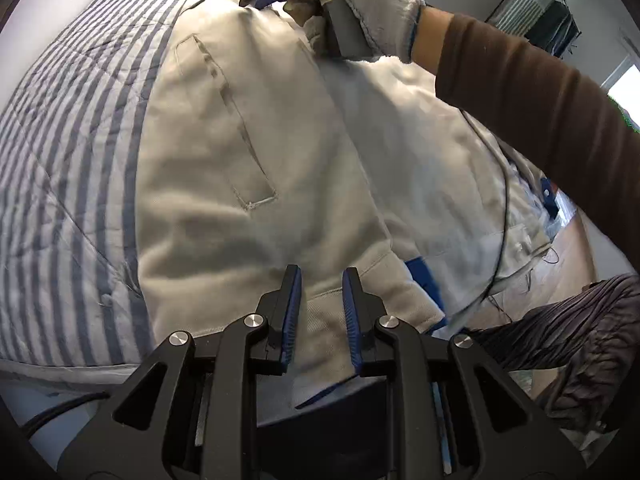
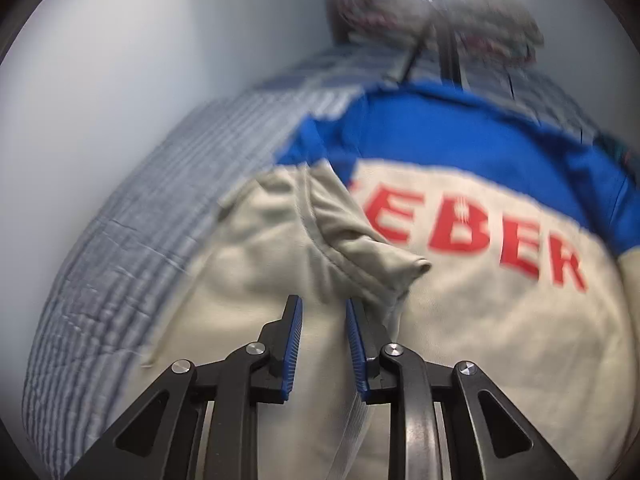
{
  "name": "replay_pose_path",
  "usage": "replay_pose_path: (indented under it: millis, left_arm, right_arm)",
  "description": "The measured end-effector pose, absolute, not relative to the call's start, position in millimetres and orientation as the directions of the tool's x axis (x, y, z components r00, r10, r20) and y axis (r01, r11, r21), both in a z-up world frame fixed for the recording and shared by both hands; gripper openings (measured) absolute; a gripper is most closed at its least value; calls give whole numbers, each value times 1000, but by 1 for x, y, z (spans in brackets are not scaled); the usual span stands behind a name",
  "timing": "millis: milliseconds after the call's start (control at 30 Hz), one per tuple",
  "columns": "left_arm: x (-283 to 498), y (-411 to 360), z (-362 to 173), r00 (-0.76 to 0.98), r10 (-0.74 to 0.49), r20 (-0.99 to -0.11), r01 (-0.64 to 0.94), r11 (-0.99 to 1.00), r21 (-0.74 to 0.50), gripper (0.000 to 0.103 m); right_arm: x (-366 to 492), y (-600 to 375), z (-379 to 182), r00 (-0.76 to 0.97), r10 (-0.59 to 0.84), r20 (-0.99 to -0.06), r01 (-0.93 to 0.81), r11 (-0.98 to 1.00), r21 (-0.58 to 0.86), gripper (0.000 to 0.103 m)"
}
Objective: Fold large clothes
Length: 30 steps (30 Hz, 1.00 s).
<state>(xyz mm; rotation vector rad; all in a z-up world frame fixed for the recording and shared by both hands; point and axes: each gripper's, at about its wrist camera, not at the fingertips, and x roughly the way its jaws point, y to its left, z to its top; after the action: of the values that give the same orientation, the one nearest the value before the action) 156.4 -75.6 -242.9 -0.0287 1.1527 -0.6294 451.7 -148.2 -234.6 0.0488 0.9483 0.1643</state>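
From the left wrist, the left gripper (image 1: 318, 280) has its fingers partly open astride the hem of a cream jacket (image 1: 248, 152) on a striped bed (image 1: 72, 168); from the right wrist, blurred, the right gripper (image 2: 323, 309) has its fingers partly open around a raised fold, so folding looks barely underway.
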Motion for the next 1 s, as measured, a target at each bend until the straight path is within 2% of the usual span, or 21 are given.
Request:
replay_pose_path:
  millis: [67,233,400,533,800,1000]
  left_arm:
    - [157,-75,-244,248,-487,-837,457,821,-342,20]
    - [162,-63,-230,239,-514,-824,415,821,-392,20]
    - [156,-34,-198,360,-511,-781,410,838,-359,20]
    - [155,-14,-194,392,-494,-776,369,857,-359,20]
    - [146,-29,-224,342,-386,-857,369,894,-255,20]
    - [140,-31,-233,340,-347,-874,364,906,-218,20]
  right_arm:
    - [449,-151,-241,583,177,-793,-122,984,129,19]
    - [443,-135,-223,562,102,-821,-129,991,35,21]
    - [375,-143,-180,596,237,-767,-174,971,165,22]
    - [294,-141,-167,566,306,-766,-234,950,206,22]
    - [146,-117,-205,413,404,-816,-312,905,290,22]
    - [97,-101,-240,396,373,-839,-331,910,249,23]
